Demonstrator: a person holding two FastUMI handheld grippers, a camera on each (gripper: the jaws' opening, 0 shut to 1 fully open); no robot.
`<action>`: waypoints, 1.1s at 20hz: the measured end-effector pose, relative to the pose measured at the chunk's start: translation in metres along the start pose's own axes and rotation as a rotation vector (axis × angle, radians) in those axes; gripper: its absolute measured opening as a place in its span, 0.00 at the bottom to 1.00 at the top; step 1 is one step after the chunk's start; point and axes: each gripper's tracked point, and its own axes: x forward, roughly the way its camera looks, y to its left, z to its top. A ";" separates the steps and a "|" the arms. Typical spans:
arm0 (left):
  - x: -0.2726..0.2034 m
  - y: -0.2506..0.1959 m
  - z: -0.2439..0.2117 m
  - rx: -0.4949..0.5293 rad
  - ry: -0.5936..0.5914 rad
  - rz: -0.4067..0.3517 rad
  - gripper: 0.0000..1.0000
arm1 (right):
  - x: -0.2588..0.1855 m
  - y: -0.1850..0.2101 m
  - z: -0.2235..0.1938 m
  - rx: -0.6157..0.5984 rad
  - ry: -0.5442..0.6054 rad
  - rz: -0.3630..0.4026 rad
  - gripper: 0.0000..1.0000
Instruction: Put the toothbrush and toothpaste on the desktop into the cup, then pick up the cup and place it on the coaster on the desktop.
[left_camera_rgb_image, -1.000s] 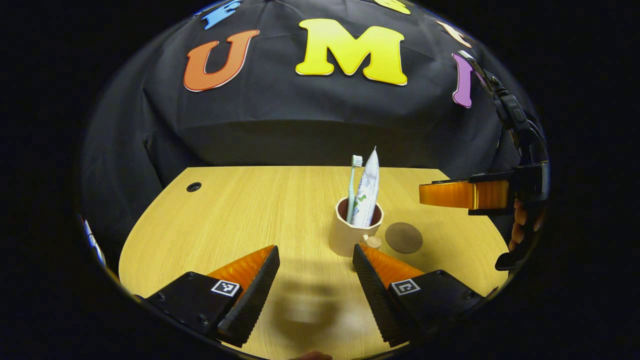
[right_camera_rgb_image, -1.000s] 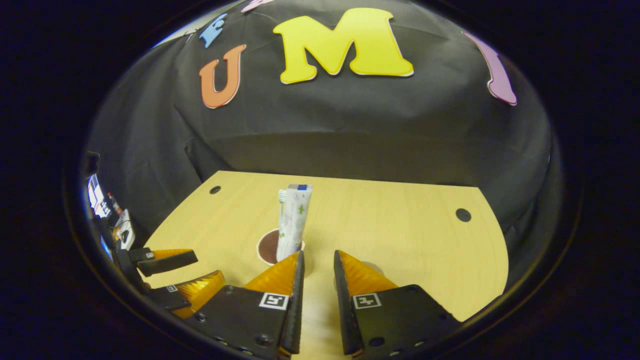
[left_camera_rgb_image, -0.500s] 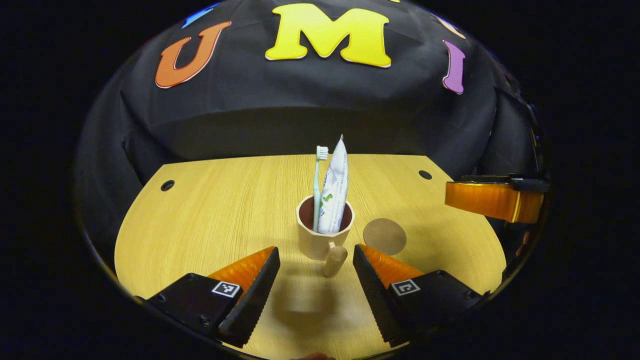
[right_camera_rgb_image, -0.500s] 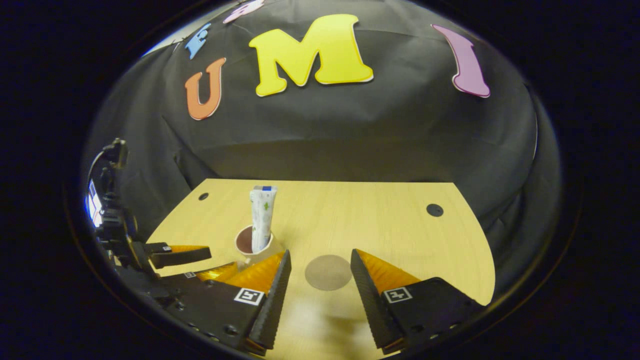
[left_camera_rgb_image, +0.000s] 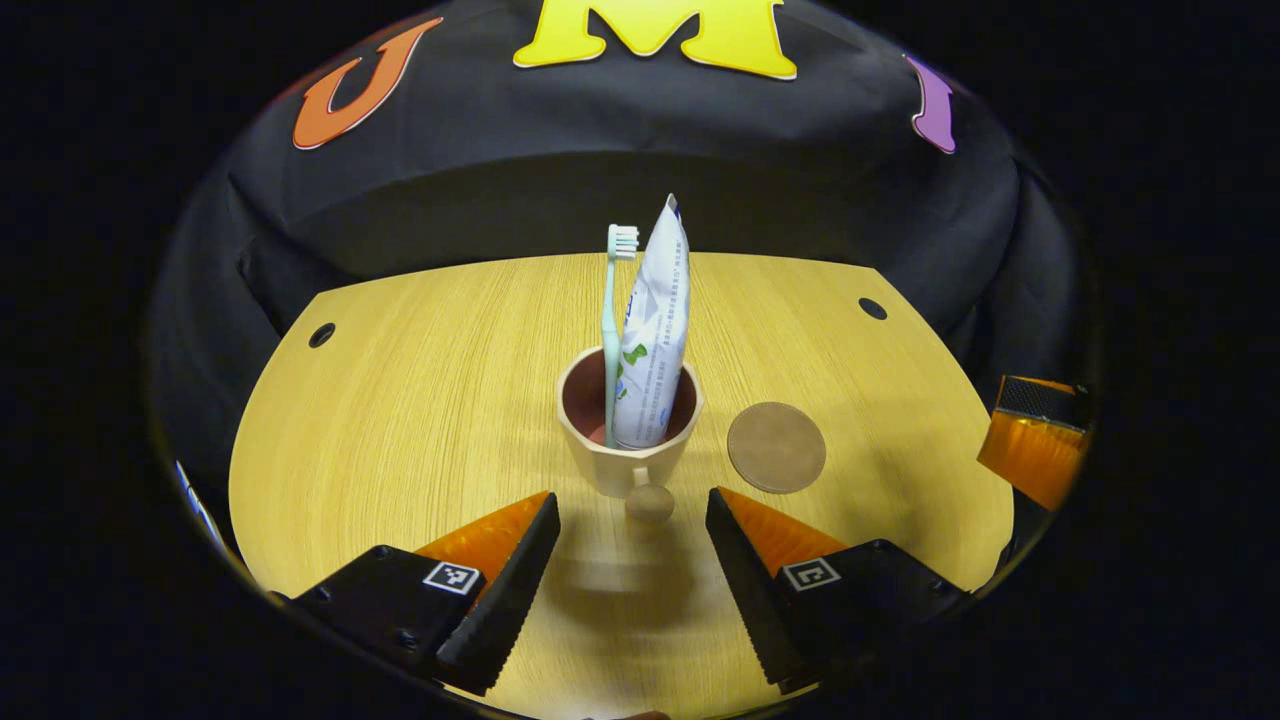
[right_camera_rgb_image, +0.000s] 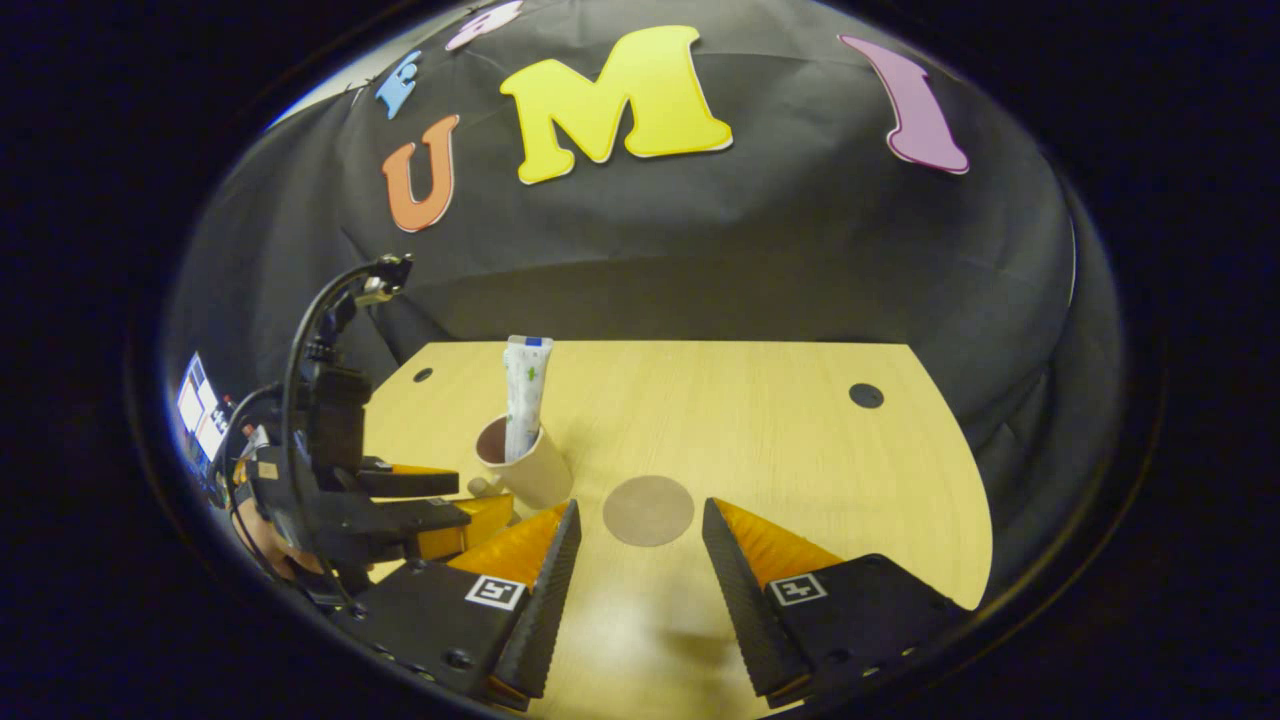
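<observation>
Both items are already loaded: the toothbrush and the toothpaste are seen standing upright in the cup, which rests on the surface just beside the coaster, apart from it and not yet on it. Compared with a second ago, the left gripper has been brought nearer to the cup and centred on it; the cup's stubby handle now points straight into the gap between the spread fingers, where earlier it lay off to the right of the line. The left gripper is released, nothing between its fingers. The right gripper has been drawn back and opened from its near-closed stance of a second ago; it is now held wide over the surface with the coaster showing between its fingers, gripping nothing. The change is read as a handover of work: loading is judged finished and the cup pick-up by the left gripper is being prepared. A grasp on the handle or the cup wall is judged the next need, with care that the tall, leaning tube is not tipped out.
</observation>
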 end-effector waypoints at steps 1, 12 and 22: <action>0.001 -0.001 0.001 0.001 0.008 0.011 0.94 | 0.001 -0.001 -0.006 0.000 0.013 0.009 0.73; 0.028 0.007 -0.008 -0.020 0.129 0.015 0.72 | -0.003 0.005 -0.047 -0.015 0.114 0.041 0.69; 0.035 0.012 -0.003 -0.002 0.307 0.017 0.41 | -0.015 0.014 -0.056 -0.010 0.132 0.042 0.69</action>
